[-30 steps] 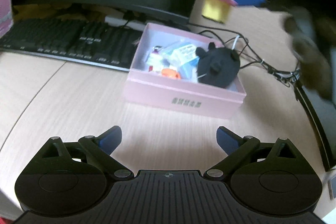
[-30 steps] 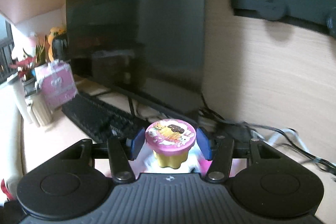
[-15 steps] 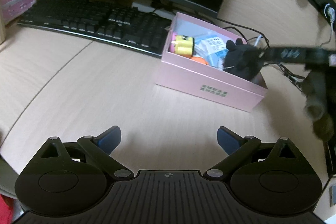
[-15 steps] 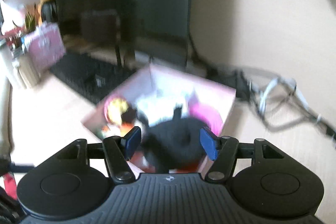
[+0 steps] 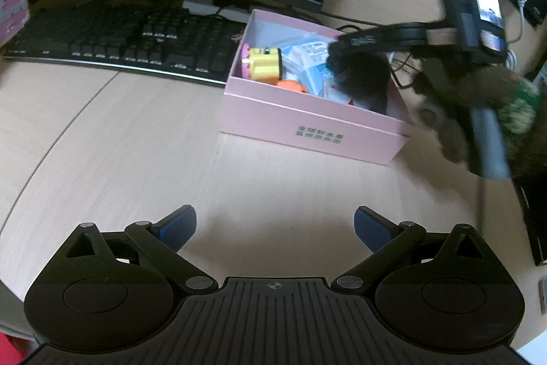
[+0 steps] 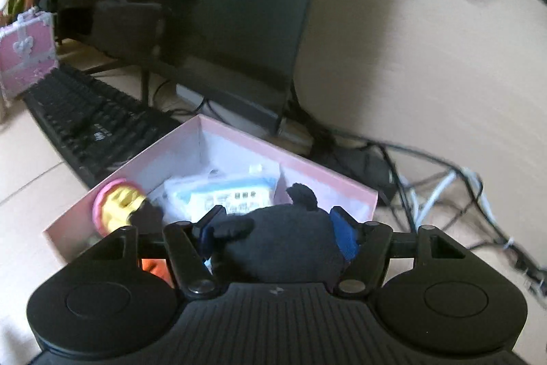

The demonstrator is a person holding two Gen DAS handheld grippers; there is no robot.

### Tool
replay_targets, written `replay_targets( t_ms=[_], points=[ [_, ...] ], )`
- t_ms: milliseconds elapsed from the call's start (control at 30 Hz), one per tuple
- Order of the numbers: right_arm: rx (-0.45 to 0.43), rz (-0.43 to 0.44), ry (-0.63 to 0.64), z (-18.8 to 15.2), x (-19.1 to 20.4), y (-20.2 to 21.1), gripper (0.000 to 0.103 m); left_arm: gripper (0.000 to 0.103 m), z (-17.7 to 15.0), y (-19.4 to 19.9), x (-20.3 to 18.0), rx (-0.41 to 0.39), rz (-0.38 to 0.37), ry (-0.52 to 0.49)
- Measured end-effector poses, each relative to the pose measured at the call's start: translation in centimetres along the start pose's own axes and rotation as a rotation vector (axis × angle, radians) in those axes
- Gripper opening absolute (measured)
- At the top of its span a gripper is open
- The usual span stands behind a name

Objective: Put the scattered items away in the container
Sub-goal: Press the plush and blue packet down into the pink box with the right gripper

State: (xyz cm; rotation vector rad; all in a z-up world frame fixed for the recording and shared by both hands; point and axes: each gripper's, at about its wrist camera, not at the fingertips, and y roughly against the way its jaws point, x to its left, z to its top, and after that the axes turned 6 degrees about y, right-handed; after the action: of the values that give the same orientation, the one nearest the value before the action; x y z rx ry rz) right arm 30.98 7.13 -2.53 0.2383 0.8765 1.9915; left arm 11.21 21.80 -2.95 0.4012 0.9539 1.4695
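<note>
Now the yellow pudding cup (image 5: 261,68) lies on its side in the pink box (image 5: 307,129).
Right gripper (image 6: 275,233), jaws just widened, straddles the black plush (image 6: 283,242) in the box; left gripper (image 5: 275,226) spread over bare desk (image 5: 136,142).

I see a pale wood bench (image 5: 143,153). On it: pink box (image 5: 307,129) at one o'clock, black keyboard (image 5: 112,40) at eleven, cables (image 6: 441,180) at two.

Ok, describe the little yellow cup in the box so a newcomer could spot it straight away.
Find the pink box on the desk, right of the black keyboard. The yellow cup lies on its side in the box's near-left corner, beside the blue-and-white packets. It is the only yellow thing, with a pink lid.
</note>
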Motion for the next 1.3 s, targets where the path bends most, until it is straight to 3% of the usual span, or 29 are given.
replay_targets(
  t_ms=[167,300,367,467,600,700,733,800,833,933,1100,1300],
  points=[
    [0.011,0.217,-0.115,-0.7,-3.3,4.6,0.076,0.102,-0.1,-0.1,0.6,0.005,-0.002,0.022],
    [-0.038,0.207,-0.190,2.0,-5.2,5.9,0.077,0.102,-0.2,0.3,1.0,-0.010,-0.019,0.044],
    [-0.009,0.207,-0.154,3.8,-4.4,4.8,0.077,0.102,-0.3,0.8,1.2,-0.028,-0.032,0.062],
    [0.103,0.213,-0.049,5.7,-1.3,0.7,0.077,0.102,-0.6,1.5,1.5,-0.045,-0.050,0.096],
    [0.251,0.184,0.047,6.3,1.8,-4.9,0.076,0.102,-1.5,2.2,2.4,-0.056,-0.043,0.126],
    [0.339,0.166,0.040,5.9,2.2,-8.0,0.076,0.103,-2.2,2.4,3.4,-0.048,-0.027,0.157],
    [0.349,0.172,0.035,5.7,2.1,-8.6,0.063,0.103,-2.4,2.3,3.8,-0.042,-0.020,0.168],
    [0.328,0.154,0.053,5.7,2.2,-8.0,0.049,0.103,-2.7,2.2,4.6,-0.034,-0.010,0.183],
    [0.304,0.146,0.069,6.0,2.2,-6.8,0.047,0.103,-2.7,2.2,4.9,-0.032,-0.008,0.190],
    [0.157,0.171,0.113,8.2,1.6,-2.0,0.047,0.103,-2.4,2.4,5.4,-0.044,-0.019,0.200],
    [0.041,0.154,0.216,11.3,1.8,3.2,0.047,0.103,-1.8,2.6,5.4,-0.068,-0.045,0.178],
    [0.047,0.059,0.591,9.4,6.5,1.6,0.048,0.103,-2.0,2.6,5.7,-0.061,-0.046,0.170]
  ],
)
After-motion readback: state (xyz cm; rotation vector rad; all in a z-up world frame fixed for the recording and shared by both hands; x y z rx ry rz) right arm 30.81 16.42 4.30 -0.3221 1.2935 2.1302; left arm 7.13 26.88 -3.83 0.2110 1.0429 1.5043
